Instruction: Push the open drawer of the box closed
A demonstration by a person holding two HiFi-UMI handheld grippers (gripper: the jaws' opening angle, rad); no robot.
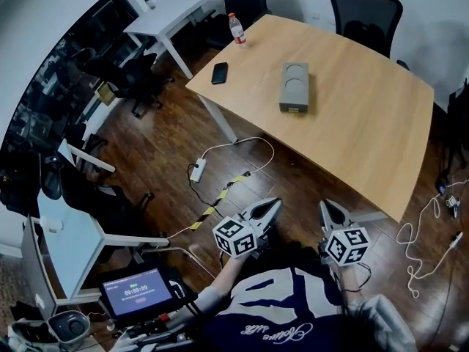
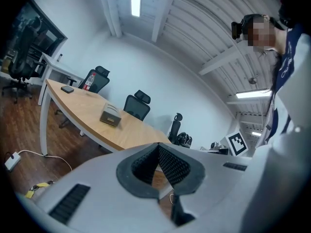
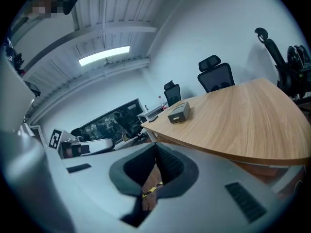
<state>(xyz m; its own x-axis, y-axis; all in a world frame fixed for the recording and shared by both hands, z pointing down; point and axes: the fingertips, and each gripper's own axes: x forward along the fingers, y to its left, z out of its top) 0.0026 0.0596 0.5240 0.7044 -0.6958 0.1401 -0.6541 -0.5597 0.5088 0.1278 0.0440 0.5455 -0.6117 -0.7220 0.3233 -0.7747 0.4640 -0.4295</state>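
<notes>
A small grey box (image 1: 294,86) lies on the wooden table (image 1: 366,123), its drawer end facing me and standing out a little. The same box (image 2: 110,115) shows far off in the left gripper view, and the box (image 3: 179,112) also shows in the right gripper view. My left gripper (image 1: 270,210) and right gripper (image 1: 328,213) hang close to my body over the floor, well short of the table. Both have their jaws closed together with nothing between them.
A black phone (image 1: 219,72) and a plastic bottle (image 1: 237,29) sit near the table's far left corner. Office chairs (image 1: 364,9) stand behind the table. A power strip with cables (image 1: 198,169) lies on the wood floor below the table edge.
</notes>
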